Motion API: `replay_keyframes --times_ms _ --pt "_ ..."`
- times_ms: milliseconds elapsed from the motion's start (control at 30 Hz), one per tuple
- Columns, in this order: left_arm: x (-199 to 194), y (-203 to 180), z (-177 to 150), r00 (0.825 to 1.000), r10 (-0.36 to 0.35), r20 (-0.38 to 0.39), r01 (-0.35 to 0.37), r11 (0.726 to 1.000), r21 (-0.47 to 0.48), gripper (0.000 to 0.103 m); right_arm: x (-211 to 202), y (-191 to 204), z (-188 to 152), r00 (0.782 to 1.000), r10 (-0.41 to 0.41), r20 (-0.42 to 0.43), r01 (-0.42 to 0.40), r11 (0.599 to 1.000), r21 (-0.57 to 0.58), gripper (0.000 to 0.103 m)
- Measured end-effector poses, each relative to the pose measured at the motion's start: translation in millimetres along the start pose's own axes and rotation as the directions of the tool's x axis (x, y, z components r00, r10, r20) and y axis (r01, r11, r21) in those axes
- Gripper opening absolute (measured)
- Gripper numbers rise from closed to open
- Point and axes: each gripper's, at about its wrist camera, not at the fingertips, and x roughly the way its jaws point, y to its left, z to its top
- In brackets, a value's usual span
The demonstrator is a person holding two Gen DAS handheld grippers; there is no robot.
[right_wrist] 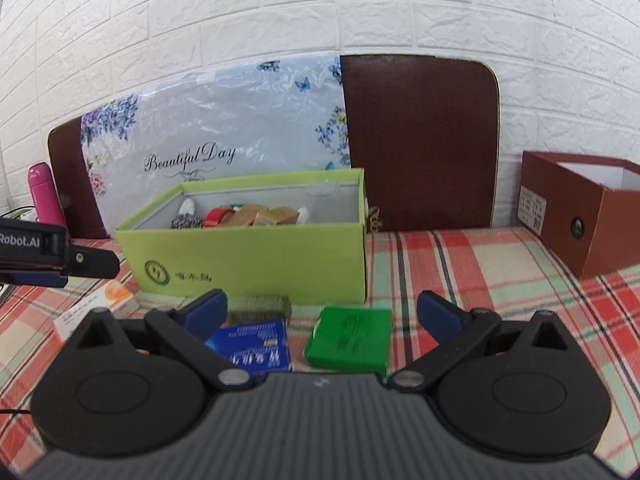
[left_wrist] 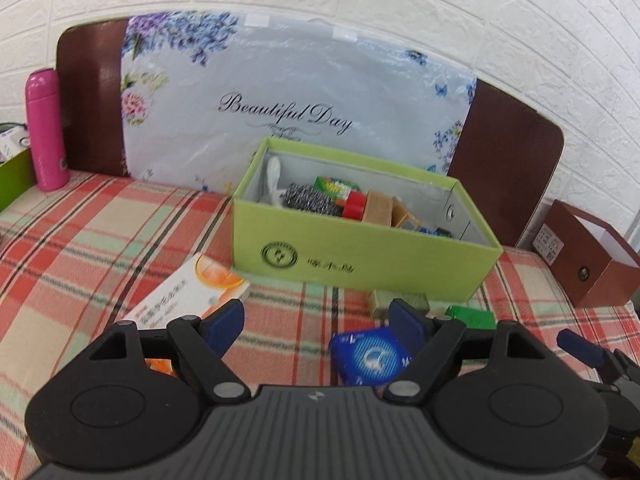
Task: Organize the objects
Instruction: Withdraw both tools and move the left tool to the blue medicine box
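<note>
A light green open box stands on the plaid cloth and holds several items, among them a steel scourer and red tape. In front of it lie a blue packet, a green packet, an olive block and an orange-and-white carton. My left gripper is open and empty, the blue packet by its right finger. My right gripper is open and empty over the green packet.
A brown open box stands at the right. A pink bottle stands at the back left beside another green box. A floral board leans on the brick wall.
</note>
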Motion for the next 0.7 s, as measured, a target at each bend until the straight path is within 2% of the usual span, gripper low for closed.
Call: replay_keyframes --times_ms 200,367,467,567,700 --pt "-4 6 -17 0.998 0.026 -0.056 -0.027 1.0 -0.008 0.082 -13 1 -18 0.999 0.004 -0.046 -0.004 1.0 -0.004 0.103" --pt "-5 12 -32 0.996 0.021 -0.086 -0.023 1.0 -0.019 0.084 -19 1 -30 0.996 0.01 -0.088 -0.011 1.0 -0.008 0.103" --pt "-1 18 -41 0.996 -0.017 -0.09 0.014 0.999 -0.029 0.084 -22 -1 -38 0.994 0.014 -0.106 -0.015 1.0 -0.014 0.103" --pt "6 21 -46 0.991 -0.082 -0.104 0.077 0.996 -0.046 0.084 -26 -1 -45 0.991 0.051 -0.122 -0.054 0.998 -0.02 0.103" --pt "14 5 -42 0.988 -0.127 -0.092 0.13 0.991 0.031 0.084 -32 2 -53 0.991 0.049 -0.121 -0.054 0.998 -0.037 0.103"
